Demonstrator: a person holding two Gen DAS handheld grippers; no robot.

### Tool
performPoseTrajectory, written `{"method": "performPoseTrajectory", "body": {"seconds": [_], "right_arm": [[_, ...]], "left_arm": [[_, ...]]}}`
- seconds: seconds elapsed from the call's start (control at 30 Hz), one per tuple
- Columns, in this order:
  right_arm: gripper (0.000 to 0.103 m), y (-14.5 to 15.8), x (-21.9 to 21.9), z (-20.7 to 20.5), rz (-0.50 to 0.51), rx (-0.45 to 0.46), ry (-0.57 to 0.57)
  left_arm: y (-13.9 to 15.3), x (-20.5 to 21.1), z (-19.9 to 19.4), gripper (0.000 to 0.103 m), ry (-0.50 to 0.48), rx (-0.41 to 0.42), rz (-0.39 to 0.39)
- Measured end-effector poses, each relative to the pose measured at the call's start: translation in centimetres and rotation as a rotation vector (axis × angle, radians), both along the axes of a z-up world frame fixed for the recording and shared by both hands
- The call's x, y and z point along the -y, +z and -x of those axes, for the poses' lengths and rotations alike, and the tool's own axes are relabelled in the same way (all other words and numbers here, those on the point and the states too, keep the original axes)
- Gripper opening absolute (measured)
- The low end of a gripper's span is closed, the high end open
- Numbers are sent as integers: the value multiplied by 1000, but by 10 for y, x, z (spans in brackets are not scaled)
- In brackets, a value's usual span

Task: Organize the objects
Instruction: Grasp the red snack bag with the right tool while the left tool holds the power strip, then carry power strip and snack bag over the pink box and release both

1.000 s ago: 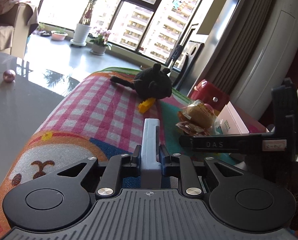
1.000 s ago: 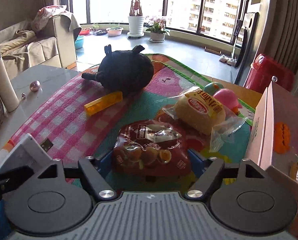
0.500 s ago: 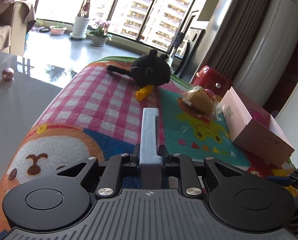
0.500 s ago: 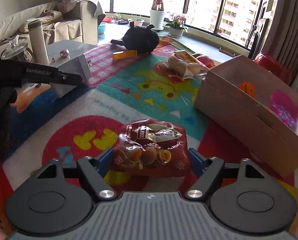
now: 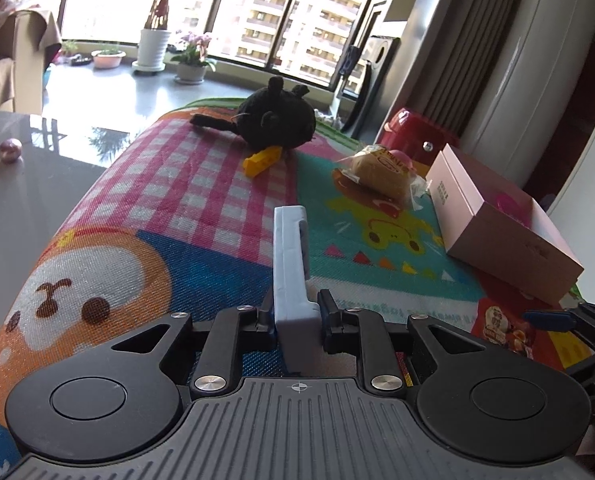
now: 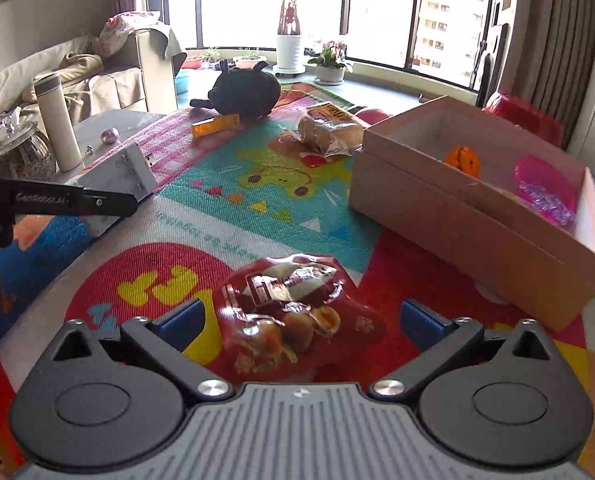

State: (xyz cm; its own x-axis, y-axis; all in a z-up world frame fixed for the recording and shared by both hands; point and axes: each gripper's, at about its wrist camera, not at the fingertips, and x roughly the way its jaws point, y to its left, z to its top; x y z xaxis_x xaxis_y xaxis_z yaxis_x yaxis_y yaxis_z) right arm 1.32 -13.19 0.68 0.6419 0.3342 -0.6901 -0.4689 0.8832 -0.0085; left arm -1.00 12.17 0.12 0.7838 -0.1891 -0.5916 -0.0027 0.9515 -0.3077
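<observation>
My left gripper point(image 5: 297, 322) is shut on a flat grey-white device point(image 5: 291, 256), held above the colourful mat; the device also shows in the right wrist view point(image 6: 119, 178). My right gripper point(image 6: 299, 318) is open, its blue pads apart on either side of a red snack packet point(image 6: 293, 312) that lies on the mat between them. An open pink cardboard box point(image 6: 457, 200) holds an orange toy point(image 6: 463, 160) and a pink item point(image 6: 545, 190). The box also shows in the left wrist view point(image 5: 493, 220).
A black plush toy point(image 5: 275, 120), a yellow block point(image 5: 262, 161) and a wrapped bread point(image 5: 381, 174) lie at the mat's far end. A white flask point(image 6: 59, 120) and glass jar point(image 6: 17, 152) stand on the grey table on the left. A red bin point(image 5: 417, 138) stands behind.
My right gripper carried the red snack packet back toward the near end of the mat, then opened, and the packet now lies on the mat. My left gripper stayed shut on the device.
</observation>
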Motion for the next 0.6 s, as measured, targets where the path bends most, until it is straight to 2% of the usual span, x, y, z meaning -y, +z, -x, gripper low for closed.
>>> {"method": "performPoseTrajectory", "body": {"seconds": [0.1,0.17,0.23,0.33,0.5,0.57,0.6], "right_arm": [[101,-2,-6,-2,2,-1,21],[85,1,-8,0,10,5,38],[81,7,-6,9,4,19,51],[78,16,5,29,-1,66,50],[76,26,41,58,-27,112,-13],[47,29,58,65,-43,116,-39],[47,31,66,67,-51,116,-57]], "left_arm": [[0,0,1,21,-4,1,0],[1,3,2,21,-7,2,-19],[2,7,3,22,-6,0,-43],[5,16,9,21,-23,-4,-77],[16,40,24,21,-140,32,-19],[30,52,25,20,-174,72,13],[39,60,22,20,-194,93,23]]}}
